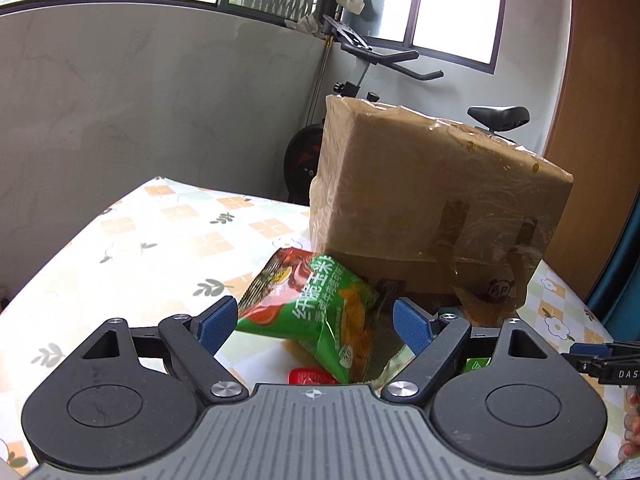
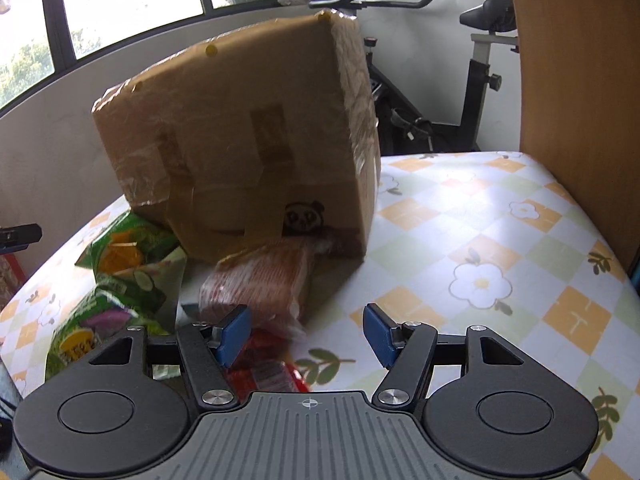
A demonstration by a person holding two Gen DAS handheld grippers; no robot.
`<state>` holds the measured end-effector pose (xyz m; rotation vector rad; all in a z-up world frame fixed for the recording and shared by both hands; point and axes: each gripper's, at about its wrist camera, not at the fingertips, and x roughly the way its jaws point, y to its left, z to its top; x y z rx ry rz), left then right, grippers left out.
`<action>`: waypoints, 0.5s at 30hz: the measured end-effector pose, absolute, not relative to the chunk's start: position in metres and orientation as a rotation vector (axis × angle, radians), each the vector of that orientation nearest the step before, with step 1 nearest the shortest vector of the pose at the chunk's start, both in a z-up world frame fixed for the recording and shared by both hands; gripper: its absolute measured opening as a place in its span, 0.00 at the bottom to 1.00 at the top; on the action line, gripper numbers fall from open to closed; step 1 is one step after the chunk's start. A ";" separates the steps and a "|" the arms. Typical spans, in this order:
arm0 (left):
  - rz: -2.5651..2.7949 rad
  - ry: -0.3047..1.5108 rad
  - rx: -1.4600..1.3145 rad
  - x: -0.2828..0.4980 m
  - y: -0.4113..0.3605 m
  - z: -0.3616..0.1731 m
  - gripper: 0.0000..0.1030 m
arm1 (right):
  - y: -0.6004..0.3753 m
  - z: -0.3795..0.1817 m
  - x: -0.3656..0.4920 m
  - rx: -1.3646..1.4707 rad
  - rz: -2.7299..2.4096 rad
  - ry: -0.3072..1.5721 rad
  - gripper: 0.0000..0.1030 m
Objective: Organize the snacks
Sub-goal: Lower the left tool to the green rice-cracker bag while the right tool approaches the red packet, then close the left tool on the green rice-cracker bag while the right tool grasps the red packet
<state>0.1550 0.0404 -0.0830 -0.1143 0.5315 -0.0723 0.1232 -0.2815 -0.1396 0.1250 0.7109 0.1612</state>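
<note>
My left gripper [image 1: 316, 322] has its fingers spread around the green chip bag [image 1: 316, 312], my right gripper [image 2: 308, 334] gapes empty near the reddish packet [image 2: 260, 280]; the tilted cardboard box [image 2: 240, 132] could topple onto both if nudged.

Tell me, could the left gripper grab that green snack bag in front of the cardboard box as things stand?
Probably yes. The left gripper is open, and the green snack bag already lies between its two blue fingers with nothing in front of it. The cardboard box stands behind the bag, not in the way.
</note>
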 end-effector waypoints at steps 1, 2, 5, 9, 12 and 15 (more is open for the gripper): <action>-0.068 0.537 -0.115 0.152 0.040 -0.087 0.84 | -0.277 -0.143 0.121 0.109 0.170 0.722 0.58; -0.066 0.541 -0.116 0.151 0.040 -0.089 0.84 | -0.273 -0.145 0.120 0.099 0.178 0.727 0.58; -0.066 0.546 -0.121 0.146 0.040 -0.093 0.84 | -0.263 -0.151 0.123 0.085 0.205 0.742 0.58; -0.068 0.555 -0.127 0.142 0.040 -0.098 0.84 | -0.248 -0.155 0.130 0.066 0.234 0.765 0.56; -0.070 0.557 -0.126 0.143 0.037 -0.099 0.84 | -0.237 -0.153 0.131 0.037 0.273 0.773 0.55; -0.070 0.559 -0.129 0.144 0.037 -0.100 0.84 | -0.227 -0.153 0.131 -0.005 0.291 0.779 0.55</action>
